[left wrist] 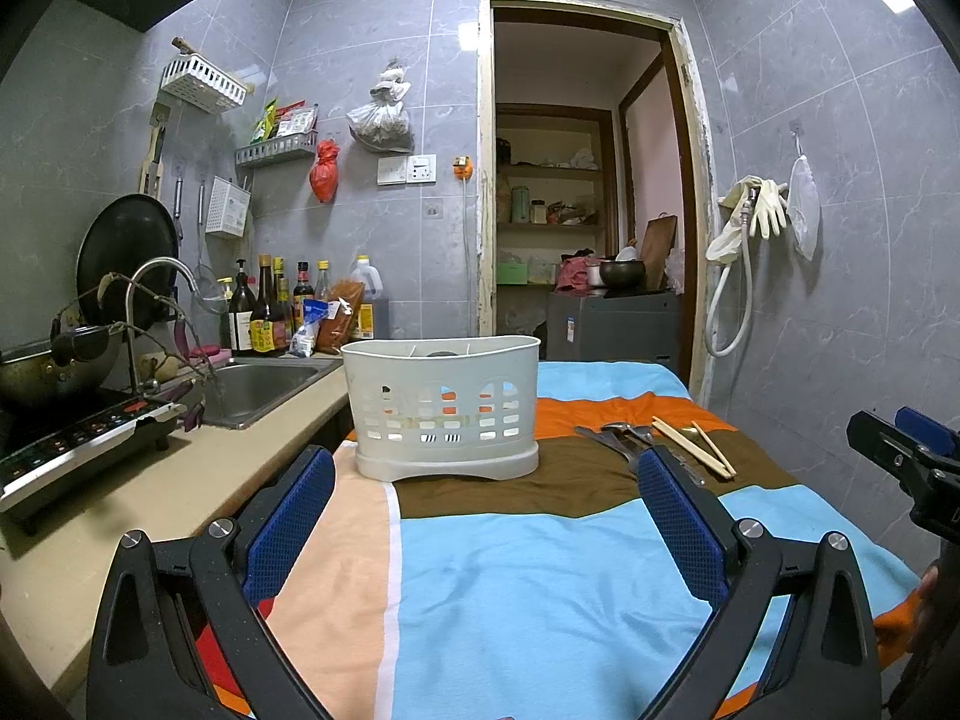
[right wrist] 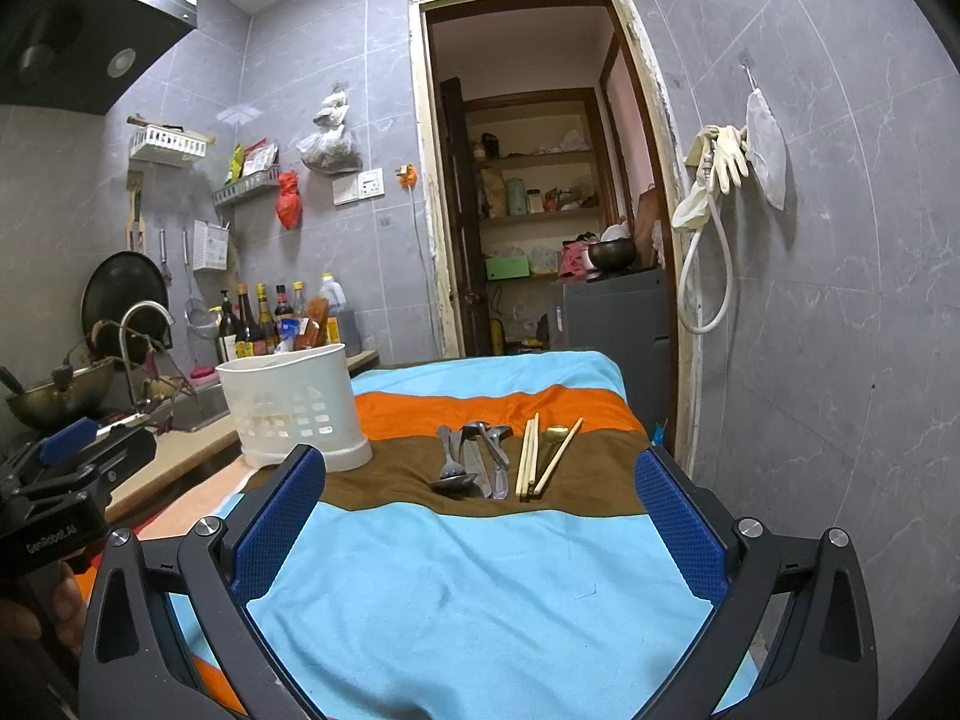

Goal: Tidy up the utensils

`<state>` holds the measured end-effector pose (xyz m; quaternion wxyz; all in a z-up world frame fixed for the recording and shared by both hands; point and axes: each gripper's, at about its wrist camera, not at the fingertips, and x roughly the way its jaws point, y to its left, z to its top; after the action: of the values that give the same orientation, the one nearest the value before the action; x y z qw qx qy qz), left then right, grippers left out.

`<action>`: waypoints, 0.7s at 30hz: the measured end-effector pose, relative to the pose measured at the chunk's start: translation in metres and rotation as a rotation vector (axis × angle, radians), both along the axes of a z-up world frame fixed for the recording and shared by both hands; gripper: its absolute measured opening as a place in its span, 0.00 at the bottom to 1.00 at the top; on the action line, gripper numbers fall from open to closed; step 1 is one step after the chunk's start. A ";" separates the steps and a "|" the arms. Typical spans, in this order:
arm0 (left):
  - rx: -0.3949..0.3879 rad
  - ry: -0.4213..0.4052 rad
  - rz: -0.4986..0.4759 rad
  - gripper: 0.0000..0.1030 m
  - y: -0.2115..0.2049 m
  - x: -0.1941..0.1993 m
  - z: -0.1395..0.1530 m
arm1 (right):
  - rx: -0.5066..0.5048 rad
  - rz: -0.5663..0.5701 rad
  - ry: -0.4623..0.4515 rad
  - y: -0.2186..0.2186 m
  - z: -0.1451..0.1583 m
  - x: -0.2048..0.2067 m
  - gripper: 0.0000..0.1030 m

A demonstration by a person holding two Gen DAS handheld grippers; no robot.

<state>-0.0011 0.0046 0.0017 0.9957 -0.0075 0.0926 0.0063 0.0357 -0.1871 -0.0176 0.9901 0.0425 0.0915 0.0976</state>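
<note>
A white slotted utensil holder [left wrist: 445, 408] stands on the striped cloth; it also shows in the right wrist view [right wrist: 297, 414]. A pile of metal spoons and forks [right wrist: 474, 459] lies on the brown stripe, with wooden chopsticks [right wrist: 531, 456] and a gold spoon [right wrist: 555, 435] beside it. In the left wrist view the pile [left wrist: 624, 438] and chopsticks [left wrist: 696, 447] lie right of the holder. My left gripper [left wrist: 486, 516] is open and empty, short of the holder. My right gripper [right wrist: 480, 516] is open and empty, short of the utensils.
The striped cloth [right wrist: 480, 588] covers the table. A counter [left wrist: 150, 498] on the left holds an induction cooker [left wrist: 78, 438], a sink [left wrist: 264, 387] and sauce bottles [left wrist: 270, 312]. A doorway [right wrist: 540, 180] is behind; the tiled wall [right wrist: 828, 300] is close on the right.
</note>
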 end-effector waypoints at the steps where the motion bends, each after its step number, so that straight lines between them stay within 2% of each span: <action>1: 0.001 0.000 0.000 0.96 0.000 0.001 0.000 | -0.001 0.001 0.001 0.000 0.000 0.000 1.00; 21: 0.003 0.002 0.001 0.96 0.000 0.000 -0.001 | 0.001 0.001 0.004 -0.001 0.001 0.001 1.00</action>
<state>-0.0011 0.0042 0.0011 0.9956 -0.0058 0.0934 0.0069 0.0362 -0.1879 -0.0166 0.9898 0.0430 0.0937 0.0978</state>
